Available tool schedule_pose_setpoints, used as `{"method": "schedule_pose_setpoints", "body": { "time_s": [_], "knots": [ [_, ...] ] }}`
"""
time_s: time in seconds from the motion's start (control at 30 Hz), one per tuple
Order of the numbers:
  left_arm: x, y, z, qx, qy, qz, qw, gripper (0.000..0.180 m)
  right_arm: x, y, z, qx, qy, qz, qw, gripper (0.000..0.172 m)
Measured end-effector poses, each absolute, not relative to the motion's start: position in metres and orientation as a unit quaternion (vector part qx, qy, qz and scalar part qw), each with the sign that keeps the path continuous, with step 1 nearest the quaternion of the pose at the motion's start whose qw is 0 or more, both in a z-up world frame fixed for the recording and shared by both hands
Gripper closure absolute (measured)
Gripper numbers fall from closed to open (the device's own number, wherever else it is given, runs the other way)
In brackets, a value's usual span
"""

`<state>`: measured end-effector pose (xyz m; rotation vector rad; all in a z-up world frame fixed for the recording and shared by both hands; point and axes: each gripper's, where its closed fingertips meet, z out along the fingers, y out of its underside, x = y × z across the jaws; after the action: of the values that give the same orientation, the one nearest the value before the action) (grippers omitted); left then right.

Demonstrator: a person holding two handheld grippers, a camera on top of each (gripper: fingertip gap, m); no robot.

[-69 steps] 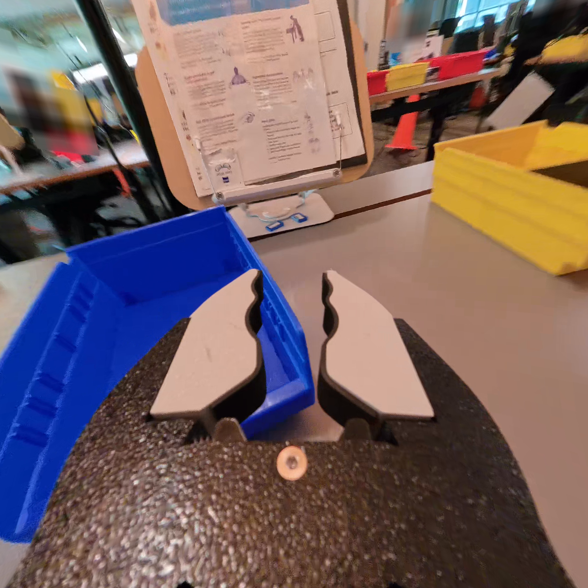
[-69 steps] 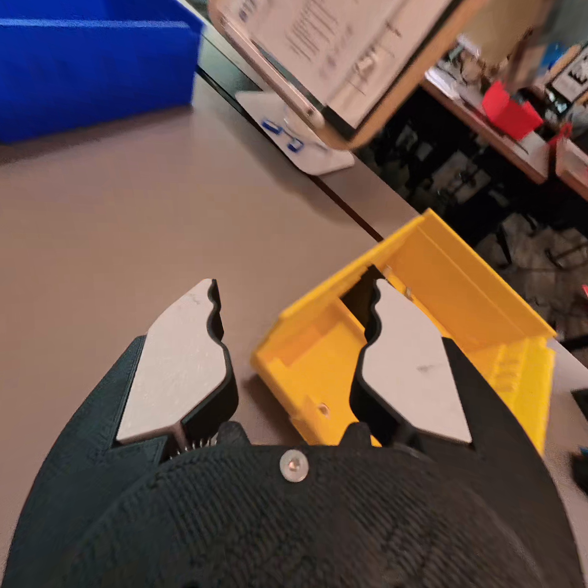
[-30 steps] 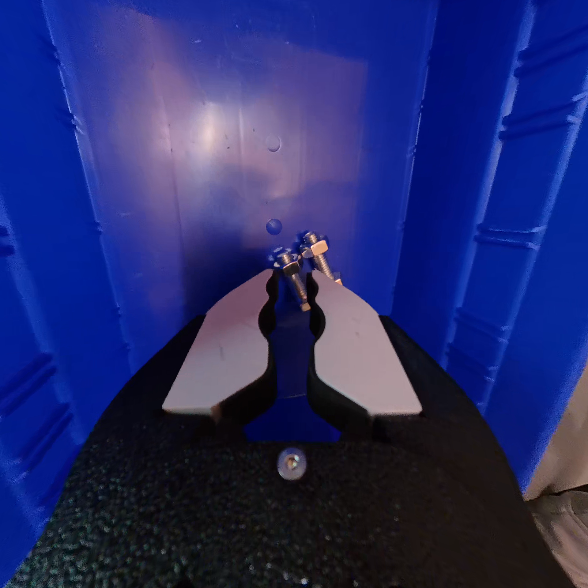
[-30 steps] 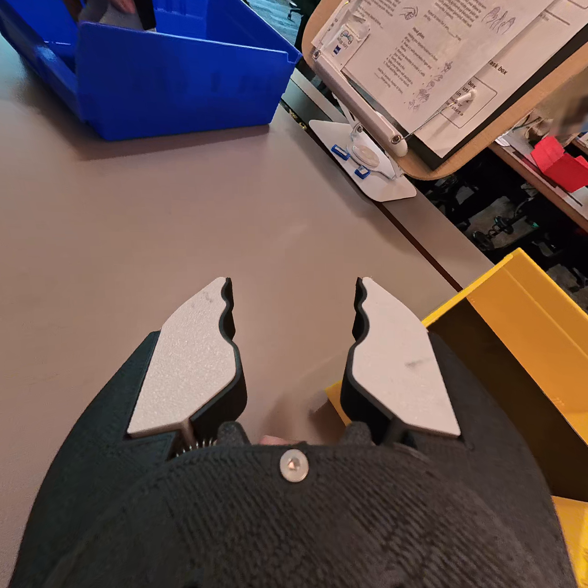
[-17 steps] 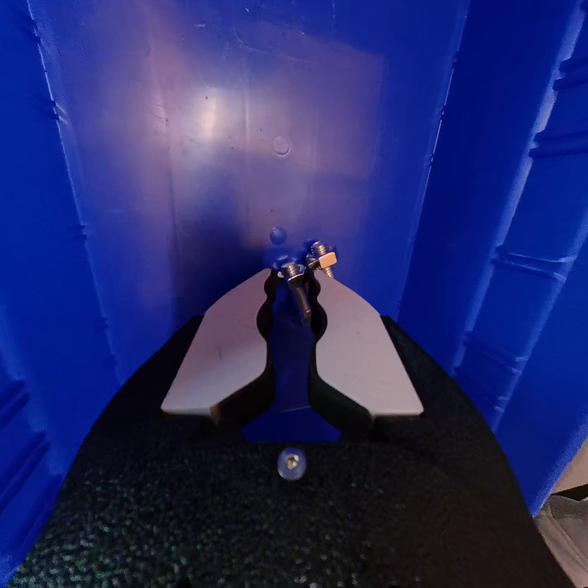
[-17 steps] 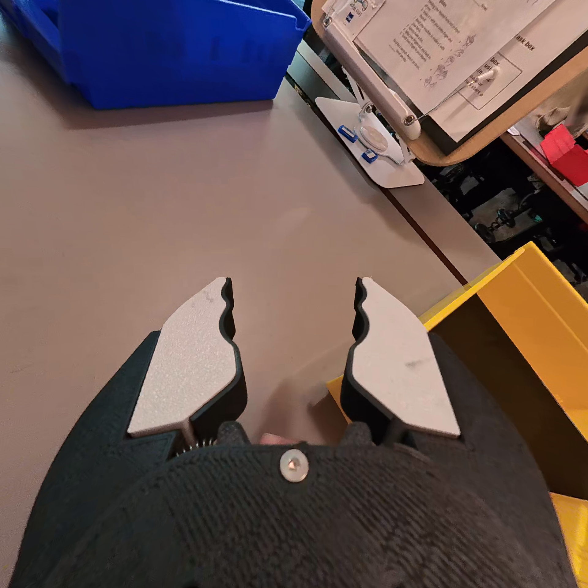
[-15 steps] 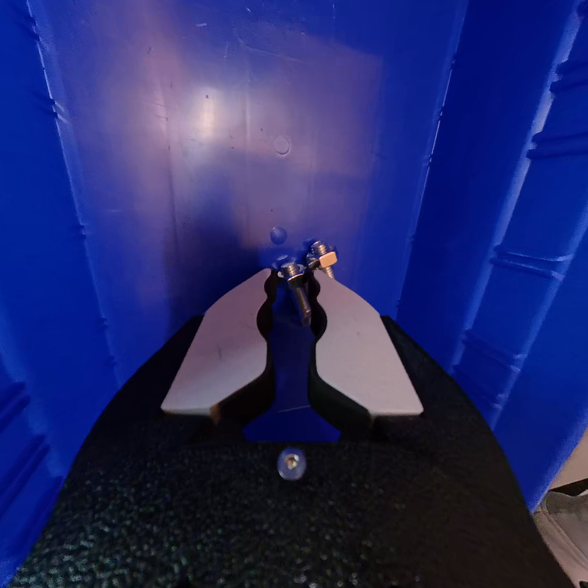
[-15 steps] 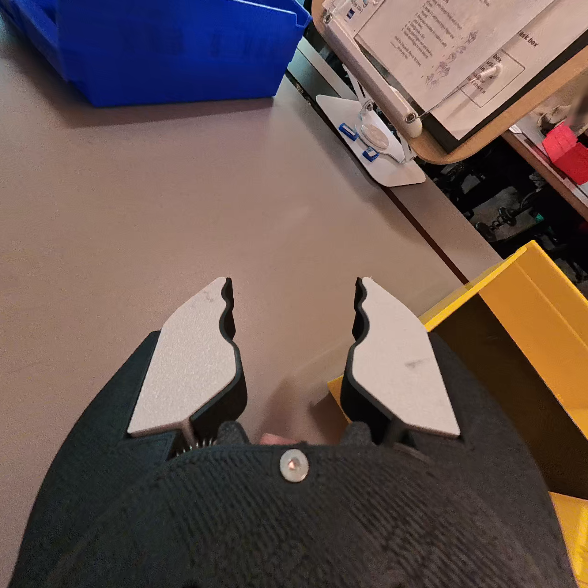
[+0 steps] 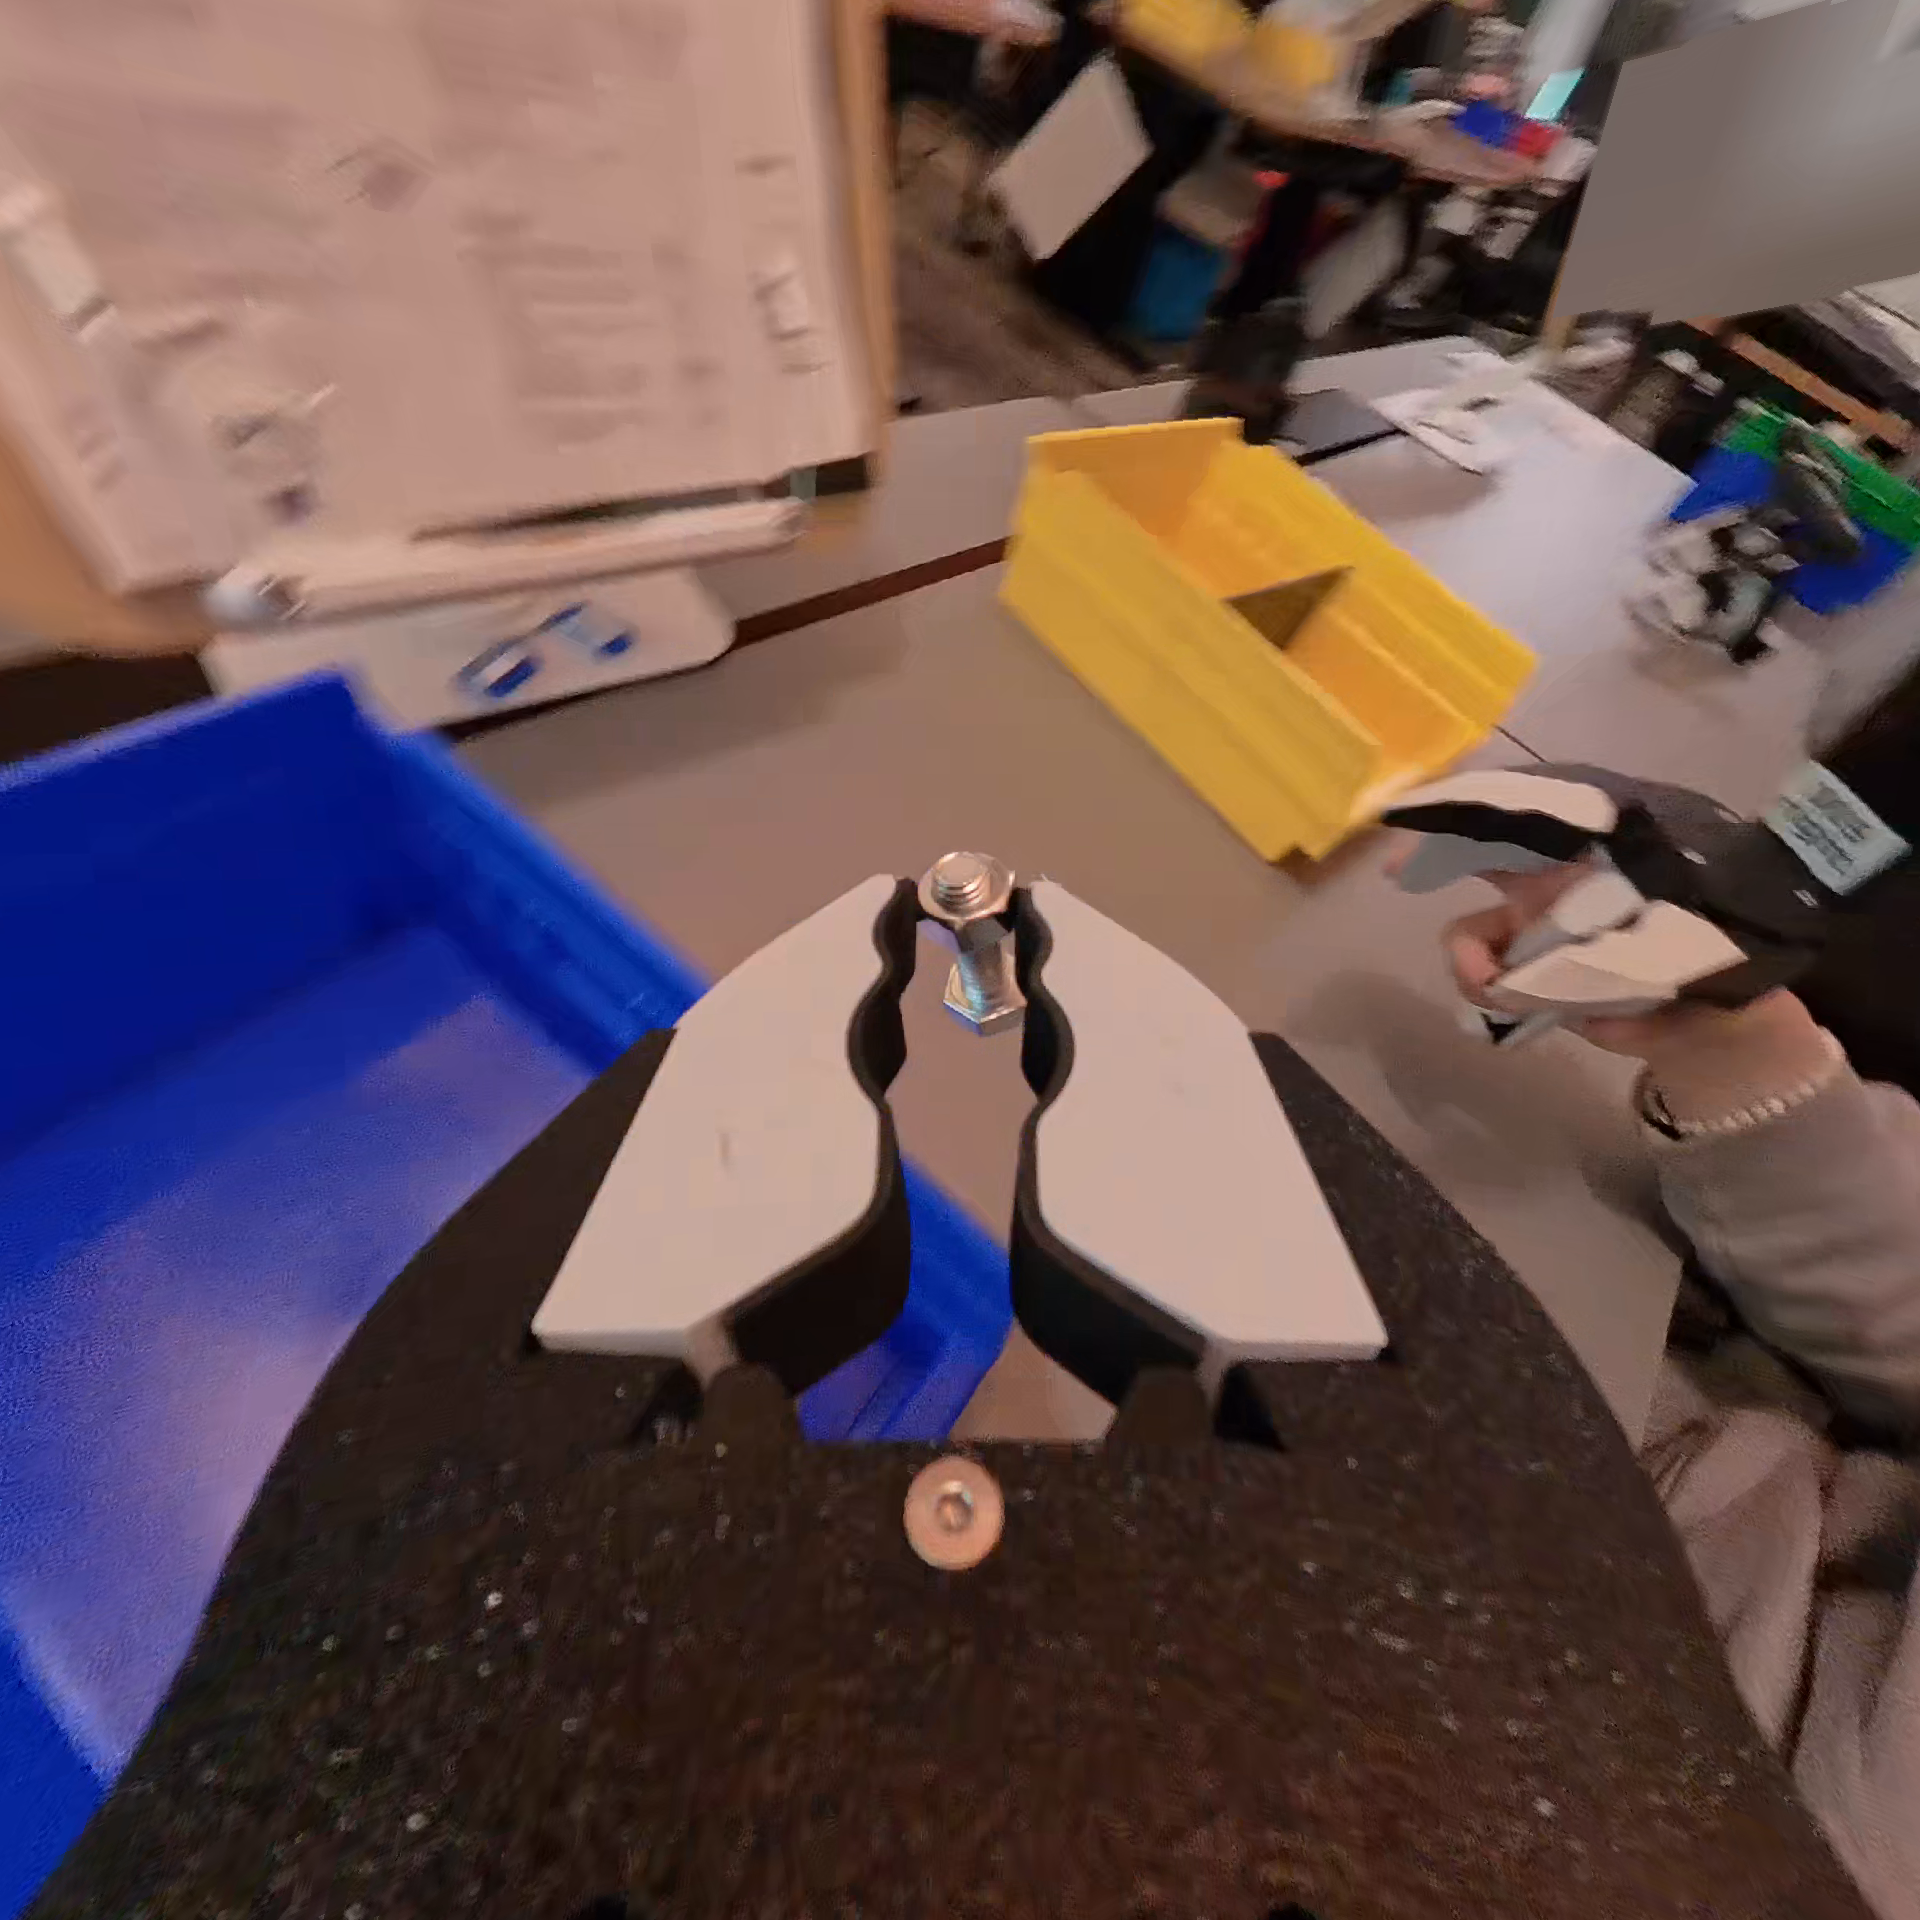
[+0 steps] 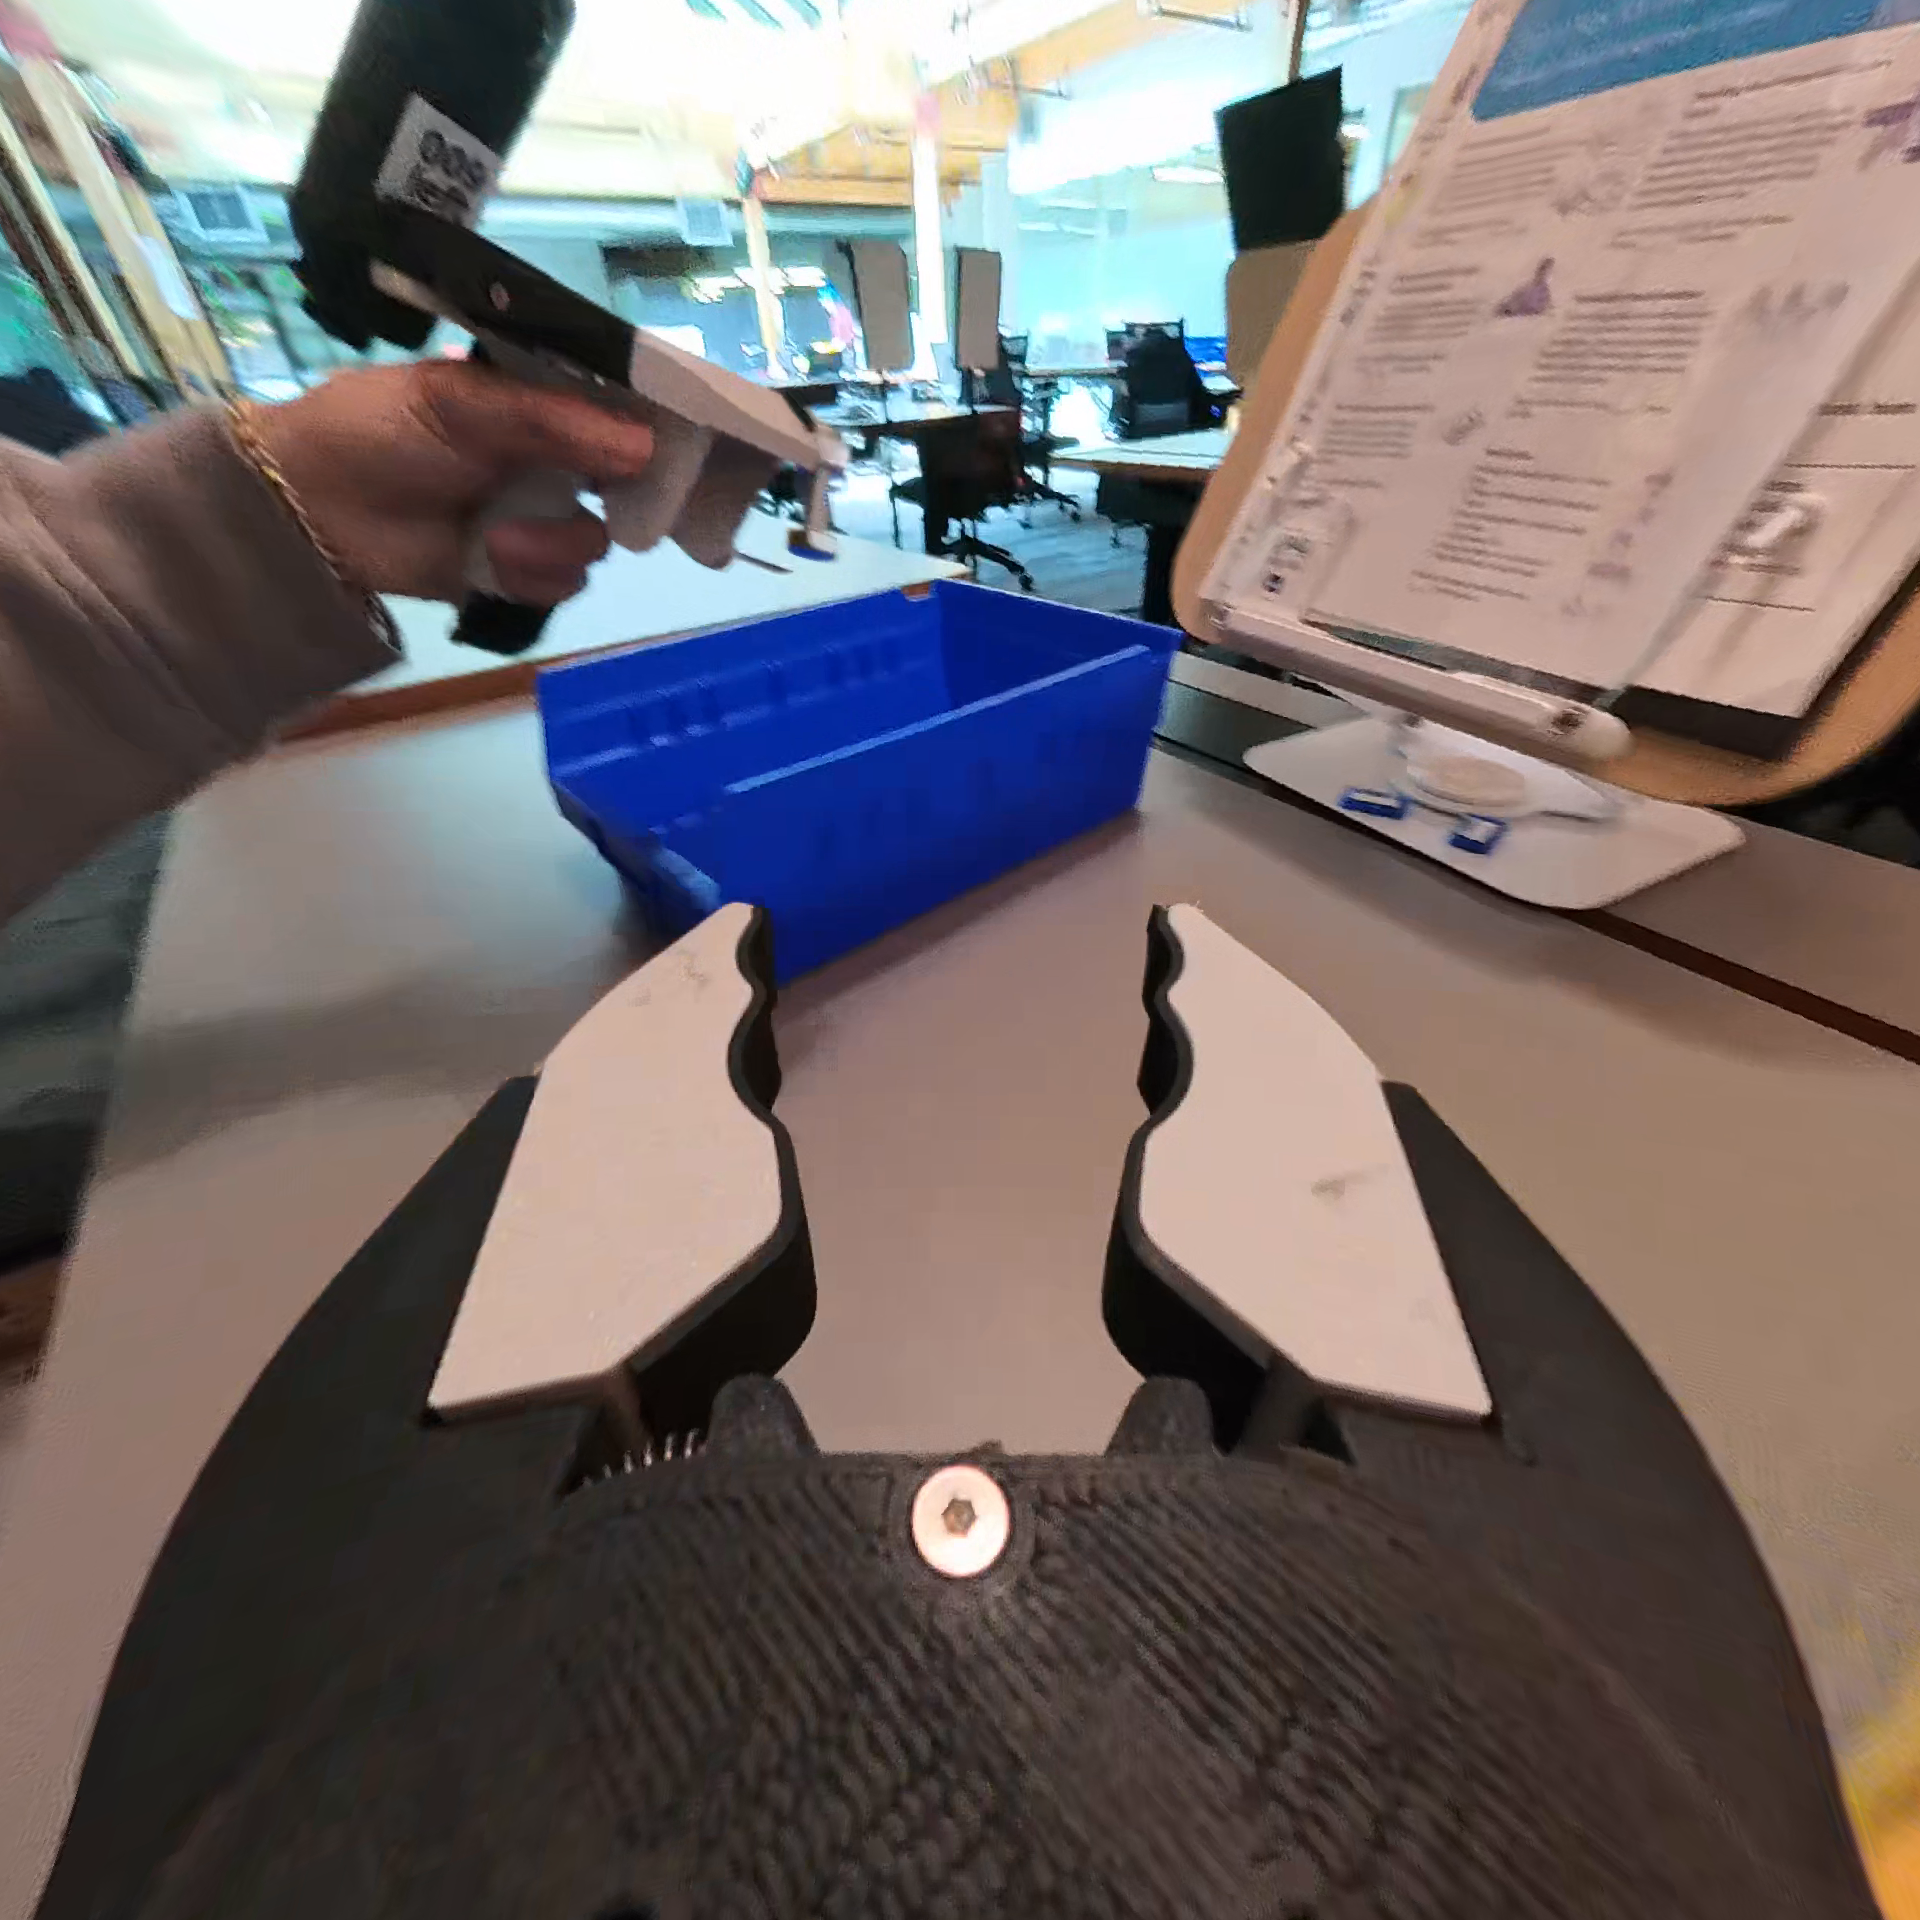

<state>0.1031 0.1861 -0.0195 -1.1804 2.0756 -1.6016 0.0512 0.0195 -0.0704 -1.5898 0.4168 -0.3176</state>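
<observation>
My left gripper (image 9: 966,902) is shut on a silver bolt with a nut (image 9: 970,948), pinched at the nut between the fingertips, and holds it up above the grey table beside the blue bin (image 9: 260,987). The right wrist view shows this gripper (image 10: 821,457) raised above the blue bin (image 10: 862,769) with the bolt hanging from its tips. My right gripper (image 10: 961,945) is open and empty, low over the table and facing the blue bin. It also shows at the right of the left wrist view (image 9: 1496,904), near the yellow bin (image 9: 1247,644).
A document stand with printed sheets (image 10: 1558,436) on a white base (image 10: 1496,800) stands at the table's far edge. A person's sleeve and hand (image 9: 1787,1174) hold the right gripper. Other tables and chairs fill the room behind. The left gripper's tips are roughly 20 cm from the right gripper's.
My left gripper has lifted out of the blue bin with one bolt still pinched; the second bolt stayed behind. My right gripper has swung from the yellow bin to face the blue bin.
</observation>
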Motion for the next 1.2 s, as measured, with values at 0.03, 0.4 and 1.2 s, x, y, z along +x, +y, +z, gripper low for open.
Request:
{"method": "schedule_pose_setpoints", "body": {
  "time_s": [0.03,0.4,1.2],
  "knots": [
    [0.095,0.167,-0.015,-0.365,0.726,-0.567,0.137,0.163,0.045,0.027,-0.067,-0.702,0.18,-0.13,0.676,0.106],
    [0.039,0.034,-0.036,-0.133,0.771,-0.608,0.133,0.163,0.03,0.046,-0.063,-0.687,0.158,-0.143,0.695,0.136],
    [0.012,0.024,-0.059,-0.041,0.792,-0.594,0.136,0.163,0.012,0.019,-0.07,-0.71,0.029,-0.081,0.699,0.14]
  ]
}}
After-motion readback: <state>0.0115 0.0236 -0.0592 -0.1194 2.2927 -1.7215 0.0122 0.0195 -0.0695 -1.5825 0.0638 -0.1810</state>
